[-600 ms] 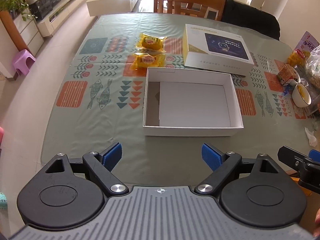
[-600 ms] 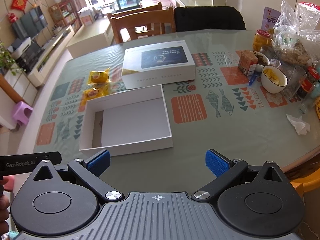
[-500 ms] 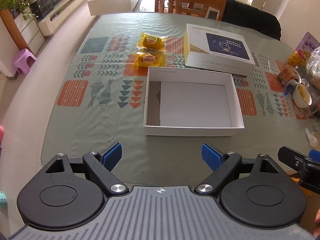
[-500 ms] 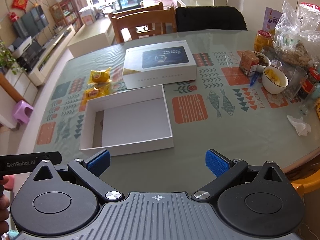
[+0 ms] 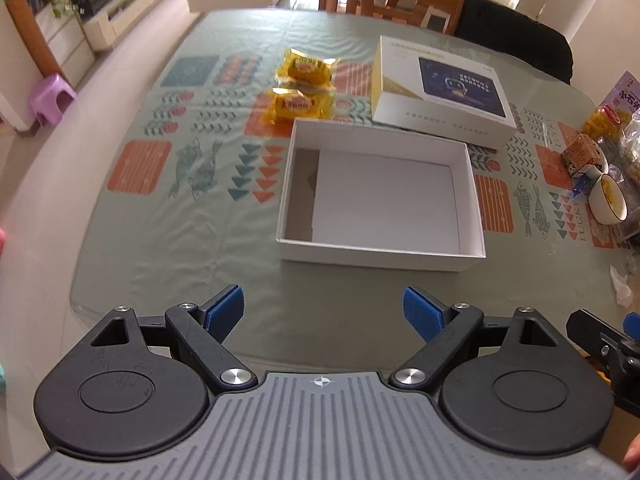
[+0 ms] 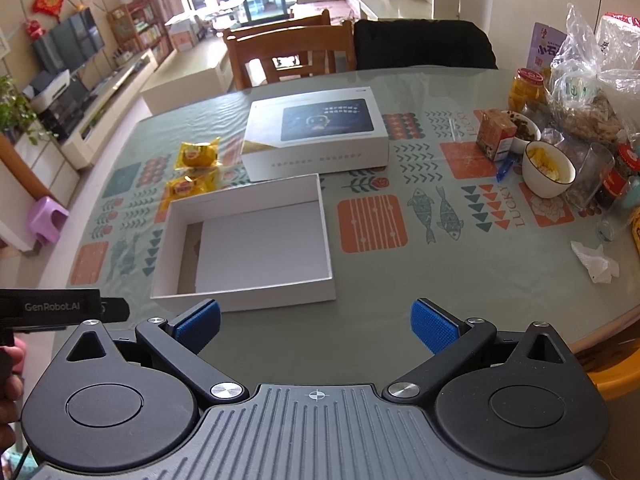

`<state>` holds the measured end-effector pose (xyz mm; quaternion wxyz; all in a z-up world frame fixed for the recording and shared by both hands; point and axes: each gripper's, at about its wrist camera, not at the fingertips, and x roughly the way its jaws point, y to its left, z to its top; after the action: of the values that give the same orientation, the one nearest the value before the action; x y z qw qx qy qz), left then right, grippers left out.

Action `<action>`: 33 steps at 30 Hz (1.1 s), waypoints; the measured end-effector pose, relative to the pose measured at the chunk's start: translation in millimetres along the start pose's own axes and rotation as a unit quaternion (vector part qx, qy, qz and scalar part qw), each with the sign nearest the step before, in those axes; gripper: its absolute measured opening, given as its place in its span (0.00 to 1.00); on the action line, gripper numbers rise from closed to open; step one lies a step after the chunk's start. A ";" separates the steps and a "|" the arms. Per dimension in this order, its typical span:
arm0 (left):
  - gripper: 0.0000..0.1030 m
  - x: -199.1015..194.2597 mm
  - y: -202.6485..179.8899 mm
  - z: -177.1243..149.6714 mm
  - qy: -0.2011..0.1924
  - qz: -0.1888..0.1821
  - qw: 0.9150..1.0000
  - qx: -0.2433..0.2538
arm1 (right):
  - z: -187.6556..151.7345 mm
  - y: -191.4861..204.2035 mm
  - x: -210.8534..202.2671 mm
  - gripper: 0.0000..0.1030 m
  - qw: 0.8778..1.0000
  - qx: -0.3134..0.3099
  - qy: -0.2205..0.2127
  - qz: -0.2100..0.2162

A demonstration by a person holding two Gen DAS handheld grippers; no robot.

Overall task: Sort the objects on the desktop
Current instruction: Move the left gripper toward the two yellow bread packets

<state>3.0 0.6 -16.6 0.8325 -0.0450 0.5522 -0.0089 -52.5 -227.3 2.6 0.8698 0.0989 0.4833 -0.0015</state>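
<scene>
An open, empty white box [image 5: 472, 200] lies in the middle of the patterned table; it also shows in the right wrist view [image 6: 326, 240]. Its lid [image 5: 440, 92], with a dark picture on top, lies just behind it, also in the right wrist view [image 6: 316, 136]. Two yellow wrapped snack cakes [image 5: 298, 105] [image 5: 308, 70] lie behind the box's left corner; both show in the right wrist view [image 6: 188, 188] [image 6: 199, 153]. My left gripper [image 5: 323, 314] is open and empty near the table's front edge. My right gripper [image 6: 316, 324] is open and empty, in front of the box.
At the right stand a bowl of yellow food [image 6: 548, 168], a small carton [image 6: 494, 134], a jar [image 6: 524, 88], plastic bags [image 6: 588, 92], a glass [image 6: 588, 176] and a crumpled tissue [image 6: 596, 264]. Wooden chairs [image 6: 288, 52] stand behind the table.
Both grippers have edged slightly forward toward the box. Nothing on the table has moved.
</scene>
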 end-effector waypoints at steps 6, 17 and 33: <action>1.00 1.4 -2.1 -3.0 -0.018 0.011 1.000 0.000 | 2.3 -9.9 5.8 1.00 0.999 -0.021 -0.012 0.048; 1.00 27.5 10.5 37.6 -0.024 0.011 0.999 -0.021 | 24.9 -13.0 26.7 1.00 0.996 -0.014 -0.028 0.080; 1.00 107.7 42.6 135.0 0.007 0.001 1.000 0.000 | 84.4 18.3 98.8 1.00 0.995 0.035 -0.062 0.071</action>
<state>167.7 44.9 -66.9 0.8285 -0.0444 0.5581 -0.0090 72.9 -214.8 -34.0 0.8920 0.1631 0.4199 0.0371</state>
